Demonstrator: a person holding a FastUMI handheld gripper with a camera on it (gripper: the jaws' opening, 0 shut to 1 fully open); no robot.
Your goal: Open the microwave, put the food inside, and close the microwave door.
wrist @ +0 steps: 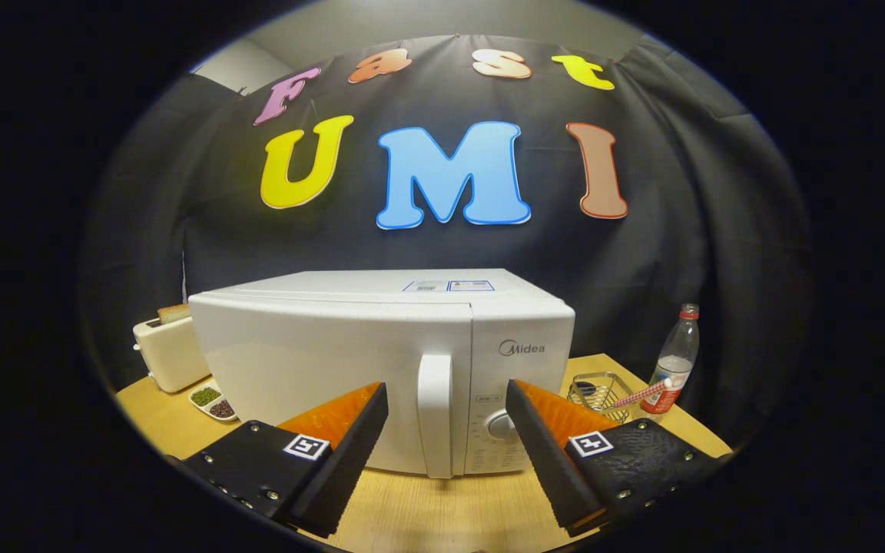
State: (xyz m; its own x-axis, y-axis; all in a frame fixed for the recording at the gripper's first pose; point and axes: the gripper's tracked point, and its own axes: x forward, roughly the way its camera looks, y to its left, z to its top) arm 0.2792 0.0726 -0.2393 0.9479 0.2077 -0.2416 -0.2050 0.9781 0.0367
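Gripper (446, 399): being held with its two fingers (350, 445) spread wide apart, nothing being pinched between them; both tips are being kept short of the microwave front, not touching it.

Door handle (435, 415): a white upright bar, being framed in the gap between the two fingers, just ahead of the tips.

Microwave (335, 361): a white countertop unit, being presented front-on just beyond the fingers, its door lying shut and flush with the body. A small sticker is being carried on its top panel.

Control panel (515, 384): being shown just beside the handle, on the side of the right finger. A round dial (500, 424) is being partly covered by the right fingertip.

Table (442, 511): a light wooden top, bearing the microwave and everything else listed.

Wire basket (600, 392): a small metal rack, sitting near the microwave beyond the right finger, with a red-and-white striped stick (642, 394) leaning across its rim.

Bottle (677, 361): clear plastic with a red cap, standing upright just beyond the basket.

Toaster (170, 353): cream-coloured, standing beyond the left finger beside the microwave, with a bread slice (174, 312) sticking up out of a slot.

Divided dish (212, 402): a small white dish, lying in front of the toaster, holding green and dark beans in separate compartments.
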